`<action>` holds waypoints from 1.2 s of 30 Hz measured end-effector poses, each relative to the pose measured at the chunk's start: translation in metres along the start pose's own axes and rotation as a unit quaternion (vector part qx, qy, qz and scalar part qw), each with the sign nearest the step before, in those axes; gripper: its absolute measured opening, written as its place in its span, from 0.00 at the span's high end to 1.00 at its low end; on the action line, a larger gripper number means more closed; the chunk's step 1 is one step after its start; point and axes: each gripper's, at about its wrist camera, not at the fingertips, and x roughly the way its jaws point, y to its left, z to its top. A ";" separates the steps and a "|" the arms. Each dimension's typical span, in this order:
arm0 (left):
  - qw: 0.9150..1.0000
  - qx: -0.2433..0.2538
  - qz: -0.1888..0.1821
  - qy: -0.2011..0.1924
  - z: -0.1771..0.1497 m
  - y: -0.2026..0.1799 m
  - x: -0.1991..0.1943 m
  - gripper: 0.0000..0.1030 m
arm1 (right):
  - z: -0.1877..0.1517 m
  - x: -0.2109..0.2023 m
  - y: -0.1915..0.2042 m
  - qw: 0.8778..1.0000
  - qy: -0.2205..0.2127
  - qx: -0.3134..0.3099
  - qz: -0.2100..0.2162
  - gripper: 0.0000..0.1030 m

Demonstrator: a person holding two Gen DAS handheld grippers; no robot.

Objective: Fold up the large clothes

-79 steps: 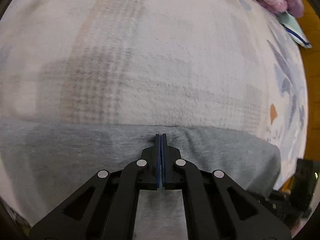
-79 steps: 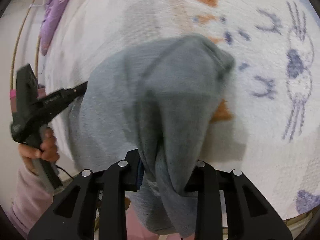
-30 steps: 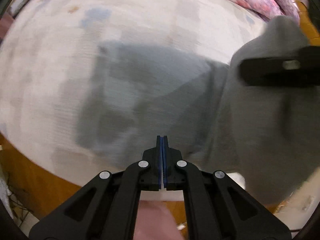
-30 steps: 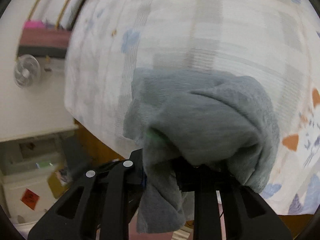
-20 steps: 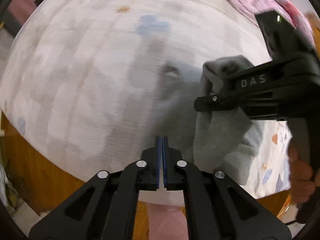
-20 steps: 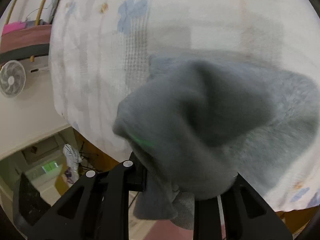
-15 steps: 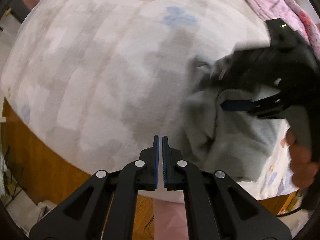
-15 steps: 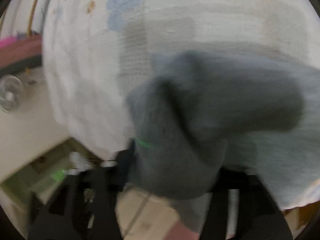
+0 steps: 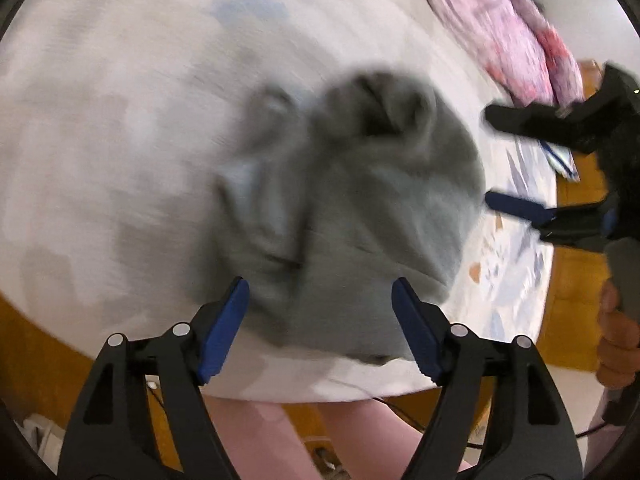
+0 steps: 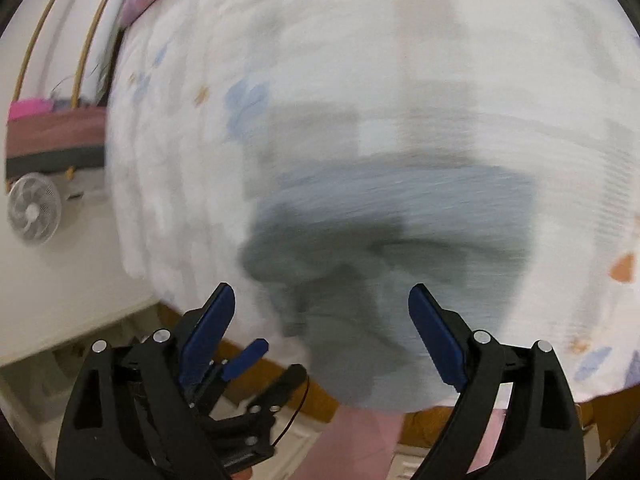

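A grey garment (image 9: 352,208) lies crumpled in a heap on the white patterned bedspread (image 9: 120,120), near the bed's front edge. My left gripper (image 9: 320,320) is open and empty, its blue pads just in front of the heap. My right gripper (image 10: 322,316) is open and empty too, above the garment (image 10: 384,248). The right gripper also shows at the right of the left wrist view (image 9: 516,168), open, beside the heap. The left gripper shows at the bottom left of the right wrist view (image 10: 272,364). Both views are blurred.
A pink and purple blanket (image 9: 516,28) lies at the far side of the bed. The wooden bed frame (image 9: 44,340) runs along the front edge. A white fan (image 10: 34,208) stands on the floor to the left. My legs (image 9: 276,436) are below.
My right gripper carried the bunched grey garment over the bed, opened and dropped it in a heap. My left gripper, shut before, has opened wide in front of the heap.
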 end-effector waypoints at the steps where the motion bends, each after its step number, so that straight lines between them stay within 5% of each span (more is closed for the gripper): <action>1: 1.000 -0.004 -0.006 0.017 0.001 -0.002 0.013 0.51 | 0.002 0.000 -0.003 1.000 -0.003 -0.001 -0.009 0.17; 2: 0.999 -0.023 -0.005 0.041 0.000 -0.002 0.030 0.88 | 0.003 0.000 -0.004 1.000 -0.002 -0.001 -0.012 0.17; 7: 0.999 -0.031 0.020 0.006 0.001 -0.006 0.010 0.91 | 0.013 0.007 0.023 0.998 0.020 -0.057 -0.010 0.17; 11: 0.999 -0.026 0.033 -0.004 -0.002 -0.009 -0.017 0.92 | 0.031 0.042 0.044 0.998 0.059 -0.032 0.011 0.17; 13: 0.998 -0.002 0.060 -0.018 -0.005 -0.017 -0.028 0.93 | 0.045 0.072 0.052 0.996 0.068 -0.023 -0.043 0.19; 15: 0.998 -0.005 0.057 -0.031 -0.008 -0.017 -0.033 0.94 | 0.058 0.104 0.053 0.993 0.070 -0.006 -0.095 0.43; 17: 0.996 -0.023 0.076 -0.034 -0.005 -0.007 -0.036 0.94 | 0.066 0.110 0.052 0.995 0.064 0.010 -0.075 0.90; 26: 0.991 -0.084 0.090 -0.044 -0.002 0.049 -0.069 0.94 | 0.058 0.099 0.130 0.992 0.064 -0.103 -0.015 0.90; 29: 0.987 -0.129 0.095 -0.004 0.000 0.097 -0.029 0.94 | 0.061 0.159 0.134 0.985 0.110 -0.117 -0.056 0.87; 31: 0.982 -0.165 0.088 0.038 0.004 0.123 0.009 0.94 | 0.062 0.179 0.123 0.984 0.147 -0.089 -0.043 0.86; 33: 0.982 -0.164 0.074 0.051 0.010 0.125 0.024 0.93 | 0.056 0.145 0.122 0.987 0.129 -0.096 0.030 0.77; 35: 0.987 -0.121 0.090 0.055 0.015 0.110 0.028 0.88 | 0.046 0.098 0.117 0.990 0.075 -0.121 0.018 0.39; 36: 0.988 -0.100 0.103 0.060 0.015 0.106 0.028 0.85 | 0.041 0.076 0.112 0.991 0.045 -0.127 -0.003 0.32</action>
